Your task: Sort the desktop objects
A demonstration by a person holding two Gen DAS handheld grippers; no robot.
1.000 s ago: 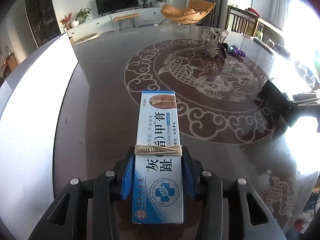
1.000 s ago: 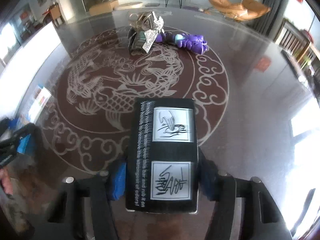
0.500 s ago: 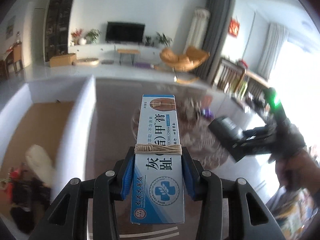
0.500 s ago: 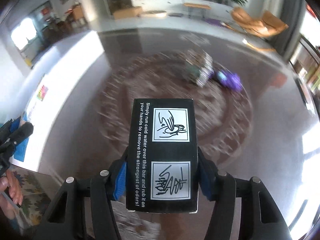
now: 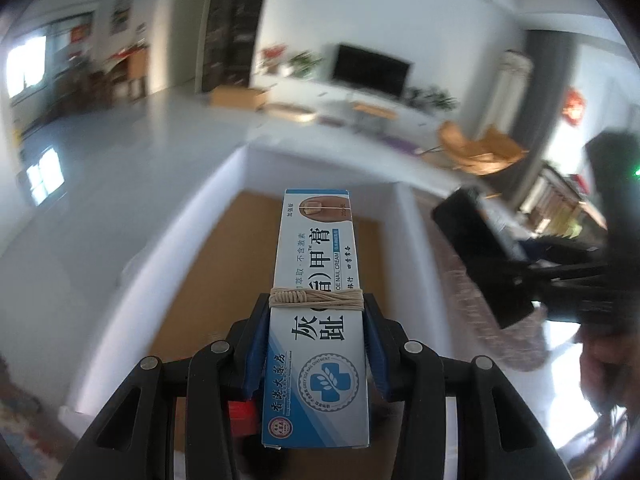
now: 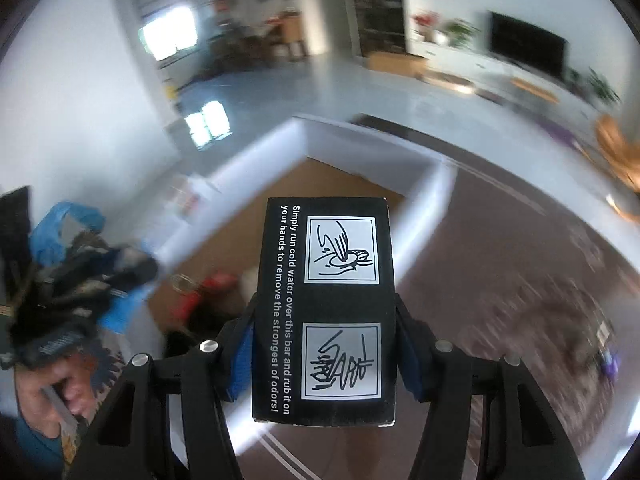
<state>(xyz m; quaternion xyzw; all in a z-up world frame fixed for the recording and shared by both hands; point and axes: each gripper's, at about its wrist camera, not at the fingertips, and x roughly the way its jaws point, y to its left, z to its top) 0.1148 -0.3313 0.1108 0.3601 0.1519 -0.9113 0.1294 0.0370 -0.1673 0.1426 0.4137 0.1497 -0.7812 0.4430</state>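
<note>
Left gripper (image 5: 316, 340) is clamping the blue-white cream box (image 5: 318, 320) above the white-walled bin (image 5: 412, 232); right gripper (image 6: 324, 356) is gripping the black box (image 6: 326, 308) over its near corner; red and dark items (image 6: 200, 300) are lying blurred inside.

I was operating in a home living room. A flat television (image 5: 371, 70) stood on a long white low cabinet (image 5: 360, 104) against the far wall, with potted plants (image 5: 304, 62) beside it. An orange lounge chair (image 5: 480, 150) sat near a grey curtain (image 5: 548, 92). Pale glossy flooring (image 6: 320, 92) ran toward a dining area with wooden furniture (image 6: 288, 36).
</note>
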